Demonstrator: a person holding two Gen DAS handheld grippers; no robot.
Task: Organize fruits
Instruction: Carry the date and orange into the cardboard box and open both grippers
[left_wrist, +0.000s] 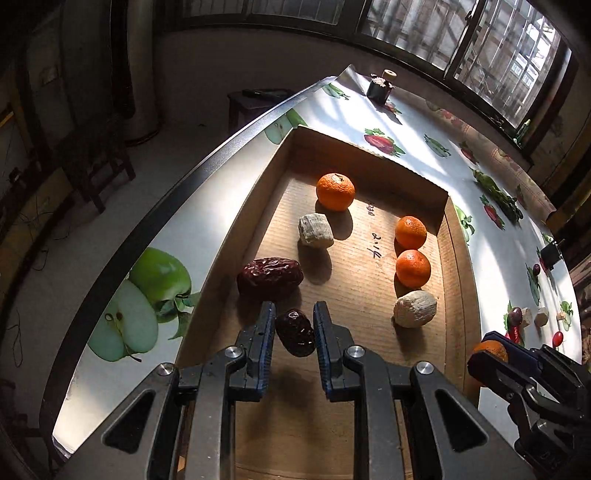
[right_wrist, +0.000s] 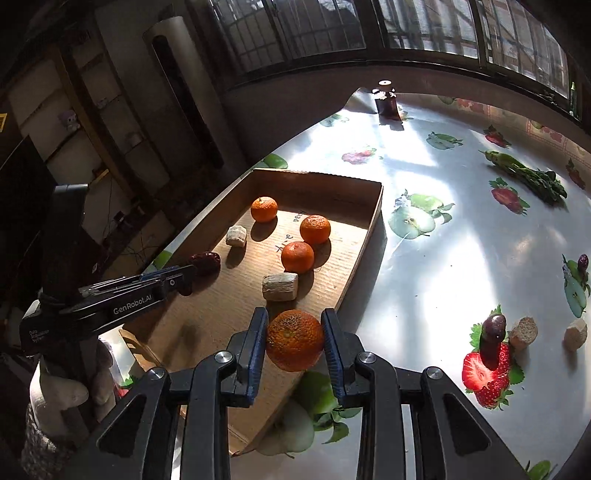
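Observation:
A shallow cardboard tray (left_wrist: 458, 258) (right_wrist: 373, 221) lies on the fruit-print table. In it are three oranges (left_wrist: 335, 192) (left_wrist: 410, 232) (left_wrist: 413, 268), two pale chunks (left_wrist: 316, 231) (left_wrist: 414, 309) and a red date (left_wrist: 269, 277). My left gripper (left_wrist: 294, 319) is shut on a second dark date (left_wrist: 295, 332) low over the tray's near left. My right gripper (right_wrist: 294, 325) is shut on an orange (right_wrist: 294, 339) above the tray's near right edge; it also shows in the left wrist view (left_wrist: 491, 350).
On the table to the right lie a dark grape (right_wrist: 493, 332), two pale chunks (right_wrist: 522, 332) (right_wrist: 575, 334) and a small dark fruit (right_wrist: 583, 261). A green vegetable bunch (right_wrist: 528, 175) lies far right. A dark jar (right_wrist: 386, 99) stands at the far corner. The table's left edge drops to the floor.

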